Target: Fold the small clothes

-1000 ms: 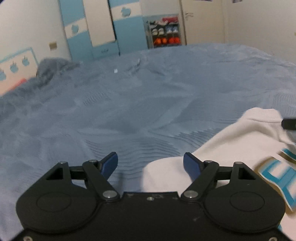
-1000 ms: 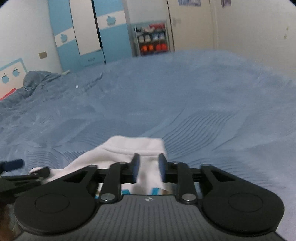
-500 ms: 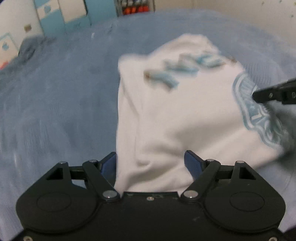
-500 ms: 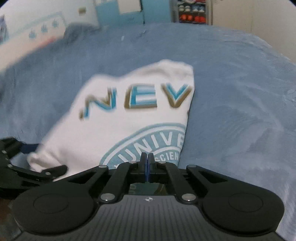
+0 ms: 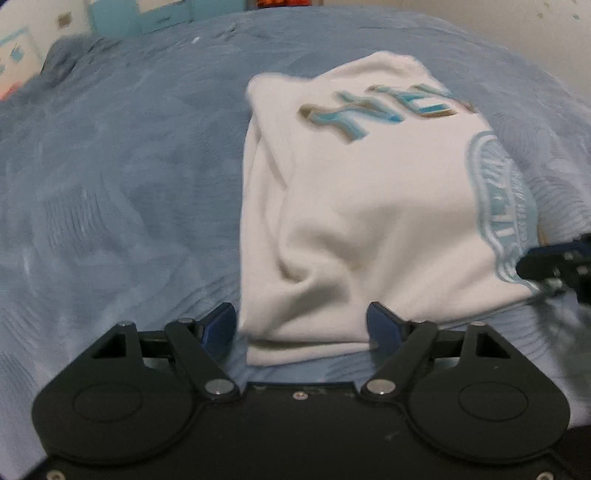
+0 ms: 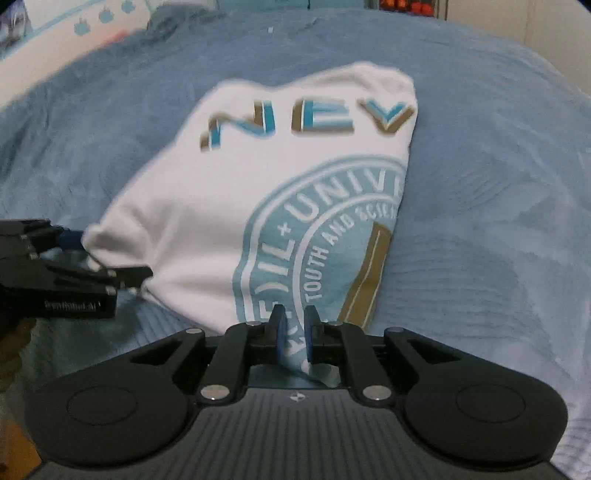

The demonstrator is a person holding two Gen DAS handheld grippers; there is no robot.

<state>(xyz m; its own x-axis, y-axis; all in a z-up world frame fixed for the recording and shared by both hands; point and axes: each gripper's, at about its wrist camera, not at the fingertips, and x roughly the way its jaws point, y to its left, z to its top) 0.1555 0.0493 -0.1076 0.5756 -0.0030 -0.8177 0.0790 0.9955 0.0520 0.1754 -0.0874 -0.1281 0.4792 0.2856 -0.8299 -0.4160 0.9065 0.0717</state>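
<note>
A white T-shirt (image 6: 236, 206), folded to a narrower shape, lies on a blue bedspread (image 6: 480, 192). Its front faces up, printed with large teal-and-gold letters reading "NEV" near the far end and a round pale-blue university-style seal (image 6: 317, 236) cut off by the fold along the right edge. The near hem is bunched and slightly lifted off the bedspread.

The right gripper (image 6: 294, 332) sits at the near hem over the seal; its blue pads stand close together with a narrow gap, and a bit of cloth lies between them, though whether they actually pinch it is hard to tell. The left gripper (image 5: 301, 325) is at the near left corner of the shirt, its blue fingers (image 5: 221, 325) spread wide on either side of the folded hem, not closed on it. In the right wrist view the same gripper shows at the left edge, touching the bunched corner.

Beyond the bed, blurred, stand light-blue and white wardrobe doors (image 5: 159, 14).
</note>
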